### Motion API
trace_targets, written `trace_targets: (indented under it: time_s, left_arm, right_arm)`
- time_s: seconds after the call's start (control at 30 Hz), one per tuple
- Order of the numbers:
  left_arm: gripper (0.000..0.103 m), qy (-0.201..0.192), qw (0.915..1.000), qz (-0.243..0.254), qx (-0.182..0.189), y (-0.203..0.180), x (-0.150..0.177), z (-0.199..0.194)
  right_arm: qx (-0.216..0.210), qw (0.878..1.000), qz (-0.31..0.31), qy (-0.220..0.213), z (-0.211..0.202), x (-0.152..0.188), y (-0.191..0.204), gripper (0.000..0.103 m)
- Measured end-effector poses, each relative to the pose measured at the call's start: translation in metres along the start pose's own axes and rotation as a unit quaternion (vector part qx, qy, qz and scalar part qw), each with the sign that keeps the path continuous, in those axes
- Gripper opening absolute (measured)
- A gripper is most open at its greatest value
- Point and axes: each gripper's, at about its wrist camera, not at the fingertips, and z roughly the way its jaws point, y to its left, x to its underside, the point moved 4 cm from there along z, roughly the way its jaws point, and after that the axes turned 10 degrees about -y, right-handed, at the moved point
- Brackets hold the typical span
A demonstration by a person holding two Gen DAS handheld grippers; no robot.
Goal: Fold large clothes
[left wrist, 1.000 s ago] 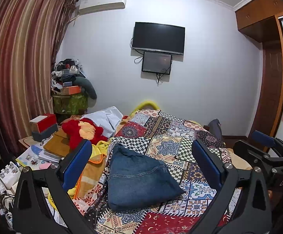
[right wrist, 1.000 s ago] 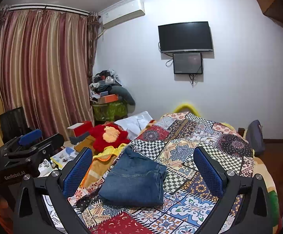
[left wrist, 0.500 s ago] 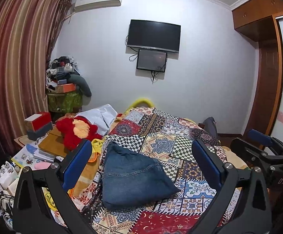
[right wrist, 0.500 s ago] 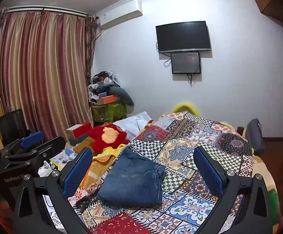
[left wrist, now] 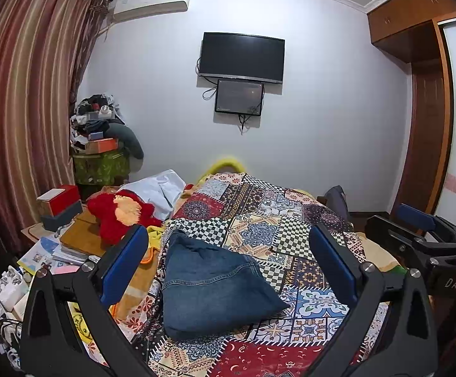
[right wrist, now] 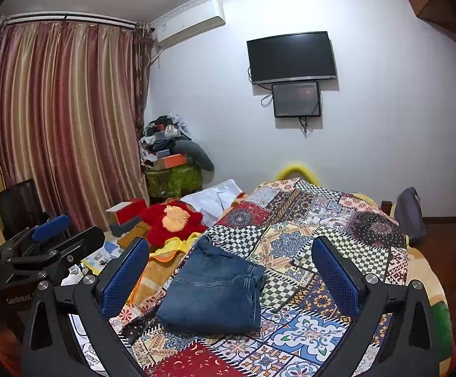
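Folded blue jeans [left wrist: 209, 286] lie on the patchwork bedspread [left wrist: 278, 238], near the bed's left side; they also show in the right wrist view [right wrist: 215, 292]. My left gripper [left wrist: 228, 267] is open and empty, held above and short of the jeans. My right gripper [right wrist: 231, 270] is open and empty, also back from the jeans. The right gripper shows at the right edge of the left wrist view [left wrist: 429, 235]; the left gripper shows at the left edge of the right wrist view [right wrist: 48, 245].
A red plush toy [left wrist: 121, 213], a white garment [left wrist: 158, 188] and yellow-orange cloth [right wrist: 171, 251] lie left of the jeans. Books and boxes [left wrist: 61, 204] crowd a side table. Curtains [right wrist: 55, 119], a wall TV [left wrist: 242, 56], a cluttered stool [left wrist: 100, 144] and a wardrobe [left wrist: 426, 110] surround the bed.
Both grippers have drawn slightly back and up from the bed; the view drifts a little. The jeans stay put and both grippers stay open.
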Motion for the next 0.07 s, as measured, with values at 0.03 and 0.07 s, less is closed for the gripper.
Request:
trace_targets:
  time_s: [0.03,0.07]
  left_arm:
    - [0.103,0.001,1.0,0.0,0.0,0.0001,0.0002,0.0004]
    - [0.103,0.001,1.0,-0.001,0.0,0.0,0.0004,0.0005]
  right_arm:
    - [0.0,1.0,0.0,0.0,0.0001,-0.0001,-0.0001,0.103]
    - [0.0,1.0,0.0,0.0,0.0001,-0.0001,-0.0002,0.103]
